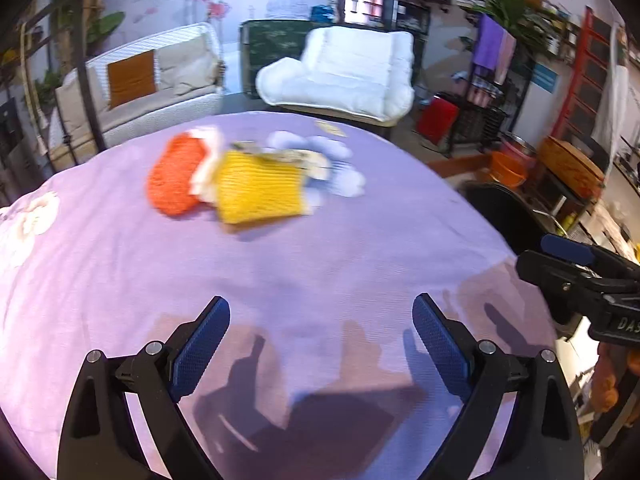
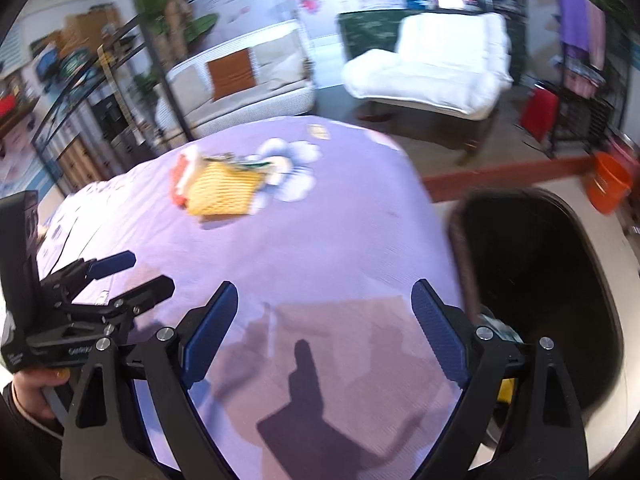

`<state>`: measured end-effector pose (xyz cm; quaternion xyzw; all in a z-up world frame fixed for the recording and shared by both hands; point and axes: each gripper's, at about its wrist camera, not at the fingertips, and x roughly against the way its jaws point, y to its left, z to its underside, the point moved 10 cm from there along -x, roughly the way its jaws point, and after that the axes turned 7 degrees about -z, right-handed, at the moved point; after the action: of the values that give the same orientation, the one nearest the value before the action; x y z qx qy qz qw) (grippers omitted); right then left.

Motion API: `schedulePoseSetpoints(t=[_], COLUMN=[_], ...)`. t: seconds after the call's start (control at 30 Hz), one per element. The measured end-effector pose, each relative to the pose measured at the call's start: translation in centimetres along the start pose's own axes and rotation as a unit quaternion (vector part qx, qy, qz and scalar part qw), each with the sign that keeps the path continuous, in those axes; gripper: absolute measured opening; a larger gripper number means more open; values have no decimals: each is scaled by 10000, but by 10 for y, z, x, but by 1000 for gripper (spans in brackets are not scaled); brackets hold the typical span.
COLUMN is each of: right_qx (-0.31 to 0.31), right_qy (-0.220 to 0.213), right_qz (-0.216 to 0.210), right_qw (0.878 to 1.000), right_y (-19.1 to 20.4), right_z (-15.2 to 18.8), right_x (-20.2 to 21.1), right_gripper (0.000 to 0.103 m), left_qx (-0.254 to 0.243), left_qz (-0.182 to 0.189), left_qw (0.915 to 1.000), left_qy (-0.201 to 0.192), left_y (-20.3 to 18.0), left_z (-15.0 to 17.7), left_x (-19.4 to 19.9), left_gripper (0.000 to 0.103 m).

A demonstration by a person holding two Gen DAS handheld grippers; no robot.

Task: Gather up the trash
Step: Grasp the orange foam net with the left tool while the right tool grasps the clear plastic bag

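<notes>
A purple cloth covers the table [image 1: 320, 248]. Far on it lie an orange knit piece [image 1: 174, 178], a yellow knit piece [image 1: 256, 188] and crumpled white and printed scraps [image 1: 296, 158]; the pile also shows in the right wrist view [image 2: 224, 190]. My left gripper [image 1: 320, 344] is open and empty above the near cloth. My right gripper [image 2: 324, 332] is open and empty over the table's right edge. A black trash bin [image 2: 536, 280] stands right of the table; some trash shows at its rim behind the right finger.
A white lounge chair [image 1: 348, 72] and a white sofa [image 1: 152, 88] stand beyond the table. An orange bucket [image 2: 610, 184] sits on the floor at right. The right gripper shows in the left wrist view [image 1: 576, 268], the left gripper in the right wrist view [image 2: 120, 276].
</notes>
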<state>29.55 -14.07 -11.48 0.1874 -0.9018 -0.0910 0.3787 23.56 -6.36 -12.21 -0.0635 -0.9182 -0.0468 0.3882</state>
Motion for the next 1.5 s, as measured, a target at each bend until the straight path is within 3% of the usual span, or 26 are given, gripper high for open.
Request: schedulePoseSetpoints(t=[0.17,0.37,0.47,0.63,0.77,0.83,0.87,0.9,0.93,1.07,1.23,1.37,1.5], right_qx=[513,958,1270,1605,1677,1677,1635,1568,1526,1470,1251,1165,1036], right_qy=[238,446,462,475,612,679,677,649,625,460,223,114,121], right_qz=[-274,-425,-375,-324,-311,-267,-265,-304,-346,-306,-385,-436,-459], right_qw=[9980,9935,9901,9854,9834,9831,9839,9850,9857,9876,9912,9922,9935], right_y=[32,31,40,51,47,41,38,34,31,23,18,23,25], right_z=[-31,-58,-78,-107,-113,-112,-113,-113,-114,-121,-125,-109,-83], right_x=[-45,-95,-122,-155,-179,-190,-192,-192,-192,-180,-152,-122,-104], right_gripper=[78,67,63,59,42,35,28,15,10,7,7,7,7], left_qx=[272,606,441,114,-179,-279,-307,-279,-169,212,285,329,297], left_qz=[-247,-238,-293,-59,-17,-53,-78,-72,-37,44,12,-53,69], left_qw=[9993,9979,9985,9997,9994,9992,9991,9991,9993,9992,9994,9994,9993], left_qy=[3,-17,128,192,291,274,278,304,339,324,190,54,213], left_y=[63,122,132,123,114,110,108,107,112,120,121,122,111], left_z=[-8,-30,-39,-56,-60,-61,-61,-60,-61,-62,-57,-46,-22], left_x=[-11,-33,-54,-76,-94,-99,-101,-103,-107,-104,-76,-49,-25], left_gripper=[92,87,79,78,78,71,62,52,47,21,20,20,20])
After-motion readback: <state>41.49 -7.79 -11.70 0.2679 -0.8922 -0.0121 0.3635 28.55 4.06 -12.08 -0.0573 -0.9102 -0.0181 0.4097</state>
